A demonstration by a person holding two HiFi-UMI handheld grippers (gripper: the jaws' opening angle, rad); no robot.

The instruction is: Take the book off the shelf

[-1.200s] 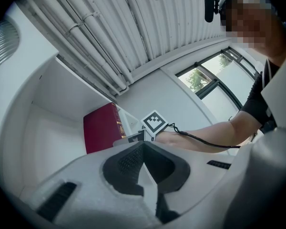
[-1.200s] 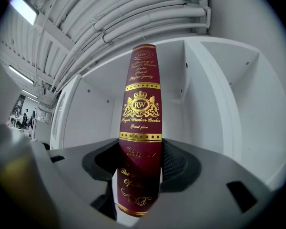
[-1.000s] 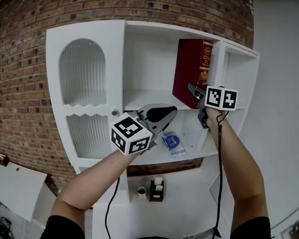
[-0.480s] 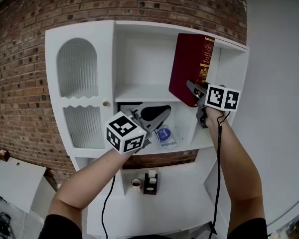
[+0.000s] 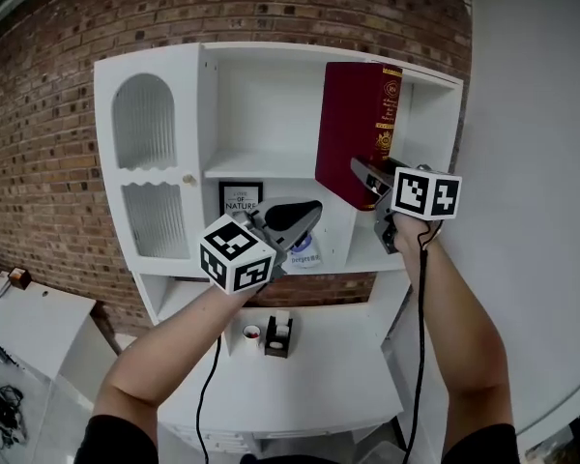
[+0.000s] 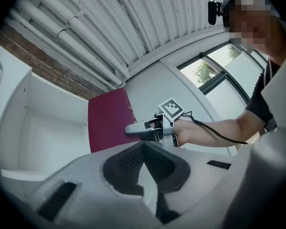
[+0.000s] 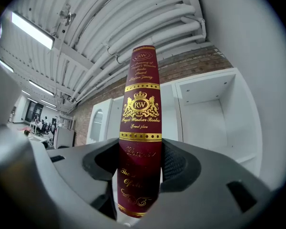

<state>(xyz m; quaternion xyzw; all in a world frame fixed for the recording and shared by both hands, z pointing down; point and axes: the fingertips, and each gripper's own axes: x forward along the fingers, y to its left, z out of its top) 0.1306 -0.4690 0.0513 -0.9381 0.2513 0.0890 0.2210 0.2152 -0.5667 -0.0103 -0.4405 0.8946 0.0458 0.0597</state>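
A dark red book (image 5: pixel 353 129) with gold lettering stands upright, its top leaning a little right, in front of the white shelf unit's (image 5: pixel 271 167) upper right compartment. My right gripper (image 5: pixel 365 177) is shut on its lower spine; in the right gripper view the book (image 7: pixel 140 128) fills the gap between the pads (image 7: pixel 174 163). My left gripper (image 5: pixel 304 218) hovers lower left of the book, shut and empty. In the left gripper view the book (image 6: pixel 107 123) and the right gripper (image 6: pixel 143 128) show beyond my own left gripper (image 6: pixel 145 166).
A framed print (image 5: pixel 240 198) and a blue round item (image 5: pixel 304 249) sit in the lower shelf compartment. Arched ribbed doors (image 5: pixel 143 124) close the unit's left side. Small cups (image 5: pixel 275 334) stand on the white desk below. A grey wall (image 5: pixel 532 162) is close on the right.
The book, held by my right gripper, has come out from the shelf compartment and shifted left. My left gripper has drifted slightly left and down.
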